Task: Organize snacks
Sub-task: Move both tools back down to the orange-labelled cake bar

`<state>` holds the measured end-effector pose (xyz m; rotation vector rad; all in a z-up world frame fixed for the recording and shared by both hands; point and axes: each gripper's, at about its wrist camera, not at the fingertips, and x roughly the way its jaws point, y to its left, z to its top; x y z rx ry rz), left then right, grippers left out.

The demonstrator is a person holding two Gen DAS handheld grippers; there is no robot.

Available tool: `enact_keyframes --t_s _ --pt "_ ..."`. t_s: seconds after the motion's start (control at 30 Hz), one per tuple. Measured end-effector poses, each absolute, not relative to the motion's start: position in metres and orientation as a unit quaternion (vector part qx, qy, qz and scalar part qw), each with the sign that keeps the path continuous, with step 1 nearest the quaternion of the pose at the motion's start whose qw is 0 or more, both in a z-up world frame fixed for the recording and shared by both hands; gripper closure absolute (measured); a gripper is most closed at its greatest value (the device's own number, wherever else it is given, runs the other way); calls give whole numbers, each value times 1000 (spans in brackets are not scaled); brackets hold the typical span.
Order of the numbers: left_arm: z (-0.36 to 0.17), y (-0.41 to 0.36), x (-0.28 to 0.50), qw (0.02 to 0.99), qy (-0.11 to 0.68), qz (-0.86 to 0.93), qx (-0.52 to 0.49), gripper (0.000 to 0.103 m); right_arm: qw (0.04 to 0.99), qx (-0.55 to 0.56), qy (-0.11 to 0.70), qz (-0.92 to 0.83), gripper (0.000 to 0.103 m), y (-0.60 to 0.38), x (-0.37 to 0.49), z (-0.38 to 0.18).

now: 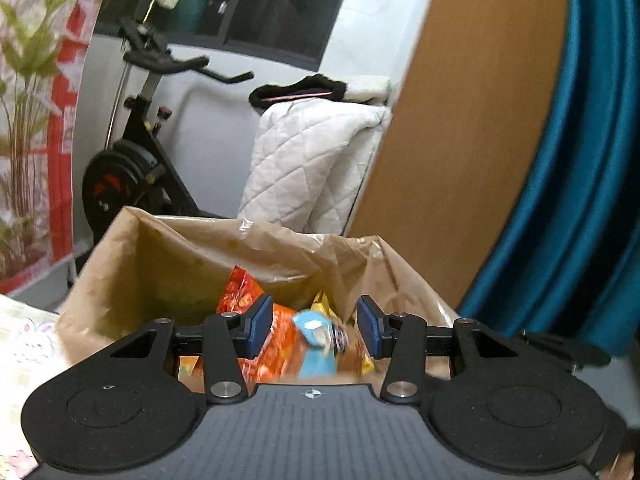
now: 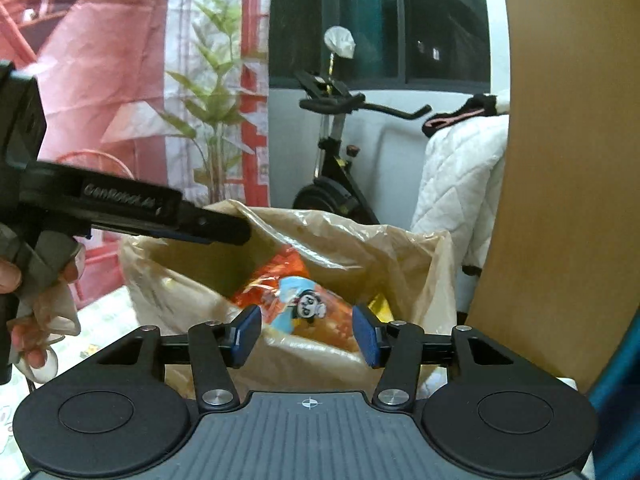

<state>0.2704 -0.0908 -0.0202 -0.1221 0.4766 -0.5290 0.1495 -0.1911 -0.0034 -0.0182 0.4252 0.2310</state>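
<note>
Tan plastic bag [image 1: 168,248] w/ snack packs [image 2: 296,300] sits ahead of both tongs. Left gripper [image 1: 314,326] & right gripper [image 2: 306,334] gape, holding nothing. Prob. the picking step; next: close on a pack.

Left black two-finger gripper with blue pads [image 1: 315,330]: jaws parted, nothing pressed between them, pointing slightly downward. Right black two-finger gripper with blue pads [image 2: 307,334]: jaws likewise apart, empty. Person's left hand [image 2: 24,288] wraps the left gripper's grey handle.

One tan plastic bag [image 2: 400,252] holds perhaps three snack packets [image 2: 304,304]; one exercise bike [image 1: 132,152] behind.
</note>
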Motion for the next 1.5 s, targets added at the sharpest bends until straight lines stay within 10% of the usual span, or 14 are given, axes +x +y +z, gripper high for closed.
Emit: enact_keyframes --t_s 0.73,1.5 --pt "-122 -36 184 910 342 -202 -118 54 897 -151 395 127 16 -178 51 -116" --pt "-181 -40 170 867 434 -202 -135 54 884 -93 421 181 20 -136 71 -160"
